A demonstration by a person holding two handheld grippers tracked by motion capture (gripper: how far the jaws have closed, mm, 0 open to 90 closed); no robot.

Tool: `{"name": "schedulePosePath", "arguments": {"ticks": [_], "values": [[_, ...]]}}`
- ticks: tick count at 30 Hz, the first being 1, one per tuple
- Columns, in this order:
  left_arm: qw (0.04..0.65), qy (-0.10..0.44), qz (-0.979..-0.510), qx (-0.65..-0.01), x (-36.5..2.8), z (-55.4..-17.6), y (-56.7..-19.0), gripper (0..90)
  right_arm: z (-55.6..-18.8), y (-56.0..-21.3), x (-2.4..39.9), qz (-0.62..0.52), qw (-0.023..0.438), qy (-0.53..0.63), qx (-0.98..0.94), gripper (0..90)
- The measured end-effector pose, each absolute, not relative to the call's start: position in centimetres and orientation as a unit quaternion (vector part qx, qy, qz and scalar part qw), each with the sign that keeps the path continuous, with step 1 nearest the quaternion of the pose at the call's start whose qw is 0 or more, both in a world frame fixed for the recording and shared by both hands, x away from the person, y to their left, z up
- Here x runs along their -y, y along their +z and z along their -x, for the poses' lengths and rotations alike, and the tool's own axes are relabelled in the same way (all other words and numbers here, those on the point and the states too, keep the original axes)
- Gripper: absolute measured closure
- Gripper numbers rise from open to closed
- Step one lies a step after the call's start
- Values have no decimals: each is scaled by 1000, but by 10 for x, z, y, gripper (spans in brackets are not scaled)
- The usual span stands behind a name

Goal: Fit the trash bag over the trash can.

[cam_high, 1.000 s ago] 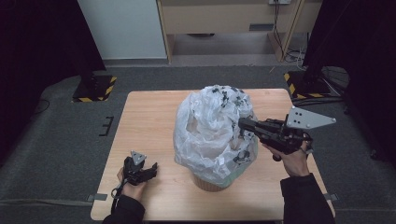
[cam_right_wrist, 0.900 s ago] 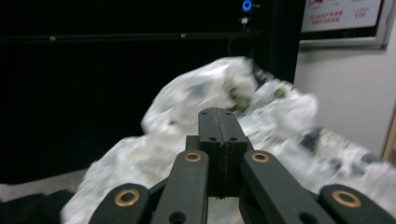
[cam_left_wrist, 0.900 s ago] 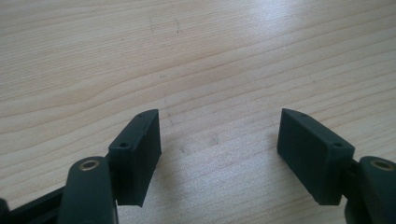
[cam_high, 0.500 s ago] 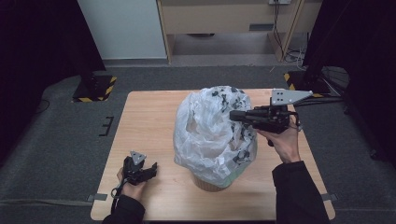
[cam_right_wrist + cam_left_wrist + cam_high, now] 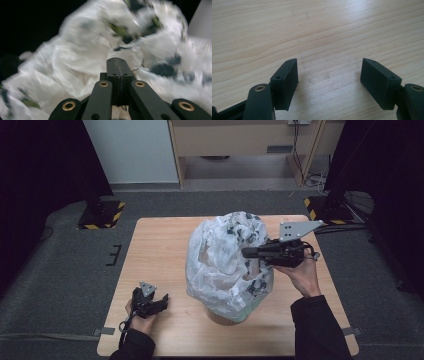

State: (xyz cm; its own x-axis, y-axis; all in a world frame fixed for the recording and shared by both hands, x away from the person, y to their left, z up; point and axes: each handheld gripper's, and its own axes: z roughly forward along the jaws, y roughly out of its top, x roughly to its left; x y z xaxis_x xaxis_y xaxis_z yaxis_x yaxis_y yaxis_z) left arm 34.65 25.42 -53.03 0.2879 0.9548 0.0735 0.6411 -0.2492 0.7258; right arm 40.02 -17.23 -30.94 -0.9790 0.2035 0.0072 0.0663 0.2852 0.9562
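Observation:
A crumpled white plastic bag (image 5: 220, 260) with dark and green print covers a tan round container (image 5: 225, 316) at the table's middle. My right gripper (image 5: 246, 252) is held level at the bag's right side, tip against the film. In the right gripper view its jaws (image 5: 117, 61) are pressed together in front of the blurred bag (image 5: 75, 57); I cannot tell if any film is pinched. My left gripper (image 5: 159, 301) rests low at the front left of the wooden table (image 5: 160, 250), apart from the bag. In the left gripper view it (image 5: 329, 72) stands open over bare wood.
The table's front edge (image 5: 200, 354) lies close to the left hand. Beyond the table on the grey floor stand black stands with yellow-striped bases (image 5: 100, 217) at both far corners, and a white panel (image 5: 130, 150) at the back.
My right gripper has moved up and leftward along the bag's right side, toward its upper middle. The bag has shifted slightly. The left gripper has stayed put.

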Motion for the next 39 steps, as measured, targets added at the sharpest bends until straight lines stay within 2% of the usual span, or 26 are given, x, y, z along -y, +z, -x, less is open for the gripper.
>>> {"name": "schedulePosePath", "arguments": {"ticks": [6, 9, 19, 26, 39], "values": [[299, 262, -744, -537, -254, -346, -530, 298, -390, -292, 185, -62, 85, 673, -732, 900], [300, 261, -744, -537, -254, -347, -531, 298, -389, -281, 184, -62, 78, 687, -720, 900], [303, 259, -745, -534, -254, -348, -531, 299, -393, -257, 132, -54, 73, 666, -741, 900], [303, 259, -747, -532, -254, -347, -531, 300, -398, -269, 96, -43, 61, 592, -803, 900], [303, 259, -747, -532, -254, -347, -531, 300, -397, -283, 78, -43, 53, 507, -859, 900]]}}
